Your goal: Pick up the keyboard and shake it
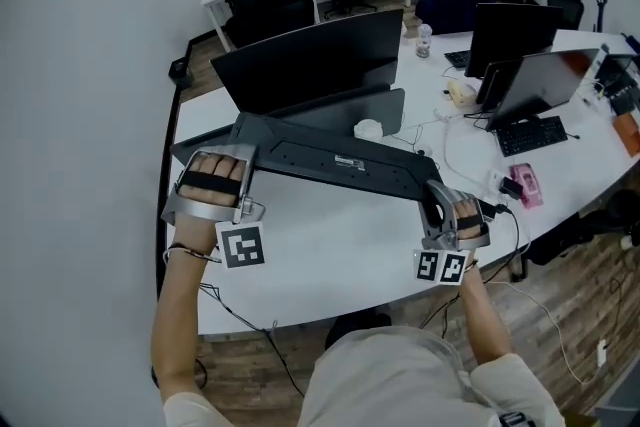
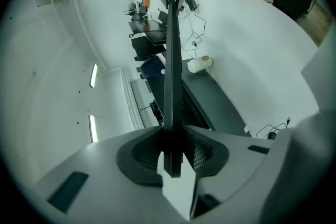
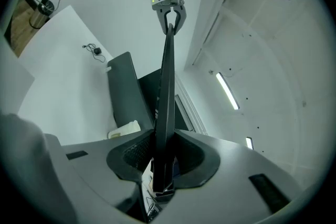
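Open office, white curved surface (image 1: 330,255) below. Long black plastic keyboard (image 1: 330,160) held clear above surface, underside toward head camera. Left claw (image 1: 243,155) clenched on left end, right claw (image 1: 432,200) clenched on right end. Judged: two-end grip steadies keyboard for shaking.

White desk (image 1: 330,260); dark monitors (image 1: 310,65) atop
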A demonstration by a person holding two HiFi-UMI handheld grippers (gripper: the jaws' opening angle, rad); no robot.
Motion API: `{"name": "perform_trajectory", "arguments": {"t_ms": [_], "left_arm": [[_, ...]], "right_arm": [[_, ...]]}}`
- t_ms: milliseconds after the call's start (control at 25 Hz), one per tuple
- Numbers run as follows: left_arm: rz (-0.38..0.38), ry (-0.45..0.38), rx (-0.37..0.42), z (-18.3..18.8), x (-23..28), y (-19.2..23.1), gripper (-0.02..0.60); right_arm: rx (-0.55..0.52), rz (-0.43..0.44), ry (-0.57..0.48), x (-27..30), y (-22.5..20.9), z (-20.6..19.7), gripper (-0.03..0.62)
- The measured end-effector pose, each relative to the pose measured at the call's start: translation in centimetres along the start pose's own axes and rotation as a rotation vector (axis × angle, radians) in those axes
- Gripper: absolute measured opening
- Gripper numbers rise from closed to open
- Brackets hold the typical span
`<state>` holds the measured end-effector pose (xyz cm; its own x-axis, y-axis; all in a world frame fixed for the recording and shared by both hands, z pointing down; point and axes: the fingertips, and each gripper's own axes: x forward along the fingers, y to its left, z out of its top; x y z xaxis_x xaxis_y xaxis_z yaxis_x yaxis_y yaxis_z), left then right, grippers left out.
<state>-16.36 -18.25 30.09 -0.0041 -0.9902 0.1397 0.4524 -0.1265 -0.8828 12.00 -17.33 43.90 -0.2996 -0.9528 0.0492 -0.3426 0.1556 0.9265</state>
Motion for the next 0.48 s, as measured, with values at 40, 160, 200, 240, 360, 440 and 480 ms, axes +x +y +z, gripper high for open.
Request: {"name": "perform_trajectory", "arguments": {"t_ms": [40,160,200,240,360,440,480], "left_arm": [[-0.009,0.005,-0.014,-0.2,-0.2,-0.3,0.114],[-0.053,-0.007,-0.11,-0.3,-0.8,-1.8,0.114],[-0.083,-0.022,-0.155,-0.1,-0.9,-2.5,0.114],[-0.118,-0.036,-0.191,0.0,-1.1,-3.4,0.114],[-0.235,-0.091,-0.251,0.4,-1.2,-6.2,0.117],[-0.332,-0.161,-0.314,1.3,-0.9,-8.1,0.12],[-0.39,-0.199,-0.348,1.8,-0.8,-9.3,0.121]], "right_arm": [[-0.003,-0.004,-0.009,0.0,-0.7,0.2,0.137],[-0.046,0.032,-0.047,0.4,-2.6,0.5,0.135],[-0.061,0.071,-0.065,0.6,-3.0,0.6,0.133],[-0.071,0.125,-0.085,0.8,-3.1,0.7,0.133],[-0.075,0.346,-0.151,1.8,-2.7,0.7,0.13],[-0.066,0.515,-0.188,2.2,-2.3,0.4,0.129],[-0.055,0.604,-0.196,2.2,-2.0,0.3,0.129]]}}
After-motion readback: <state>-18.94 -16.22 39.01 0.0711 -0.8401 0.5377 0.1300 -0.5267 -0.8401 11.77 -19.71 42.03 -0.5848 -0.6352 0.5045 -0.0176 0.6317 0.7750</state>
